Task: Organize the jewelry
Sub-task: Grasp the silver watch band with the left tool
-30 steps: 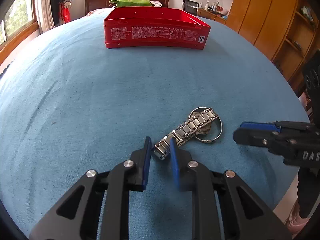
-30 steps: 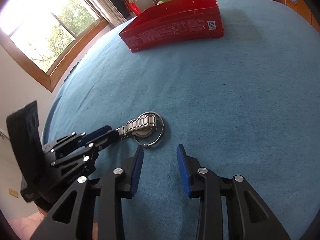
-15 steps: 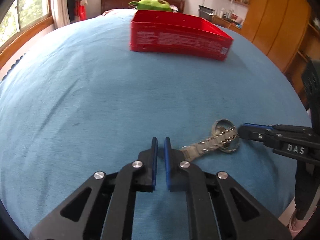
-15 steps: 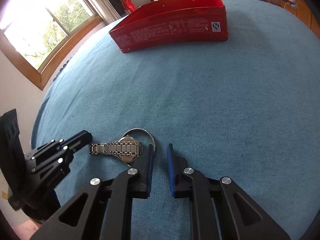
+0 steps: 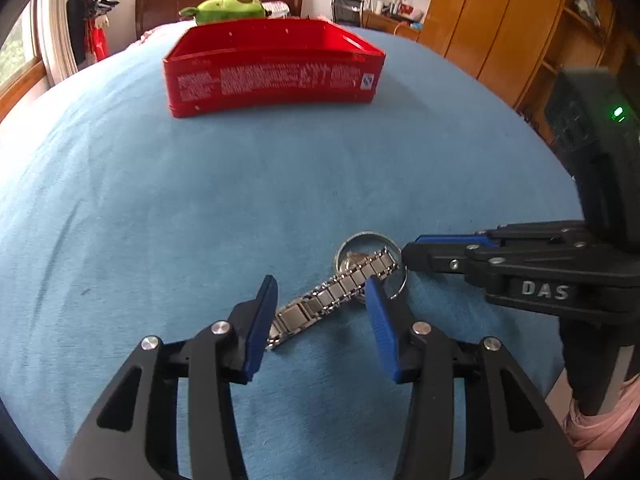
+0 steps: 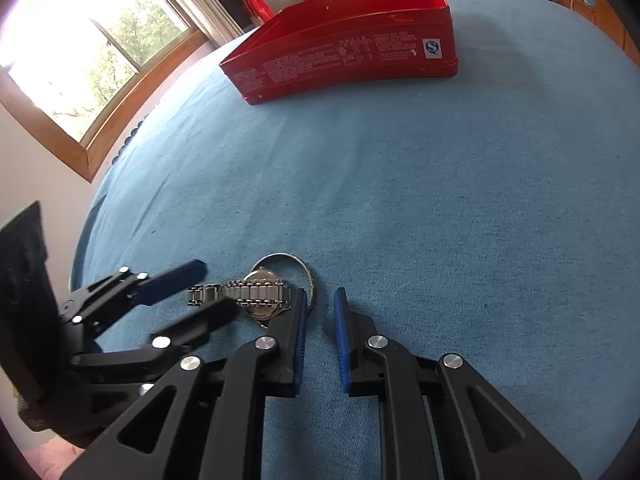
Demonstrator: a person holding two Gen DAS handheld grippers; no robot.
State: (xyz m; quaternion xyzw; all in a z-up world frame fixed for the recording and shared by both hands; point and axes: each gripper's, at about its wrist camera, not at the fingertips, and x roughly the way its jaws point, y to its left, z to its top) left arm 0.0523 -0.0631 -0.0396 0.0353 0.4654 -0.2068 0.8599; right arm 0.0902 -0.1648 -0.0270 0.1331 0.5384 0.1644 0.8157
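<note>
Watch (image 5: 324, 304) lies between the left gripper's (image 5: 320, 312) spread jaws.

The right gripper's (image 6: 320, 304) near finger hides the bangle's (image 6: 308, 276) lower arc; the red tin's (image 5: 276, 76) white print is too small to read.

Open blue bedspread (image 5: 200, 184) (red tin (image 5: 276, 76) beyond)
</note>
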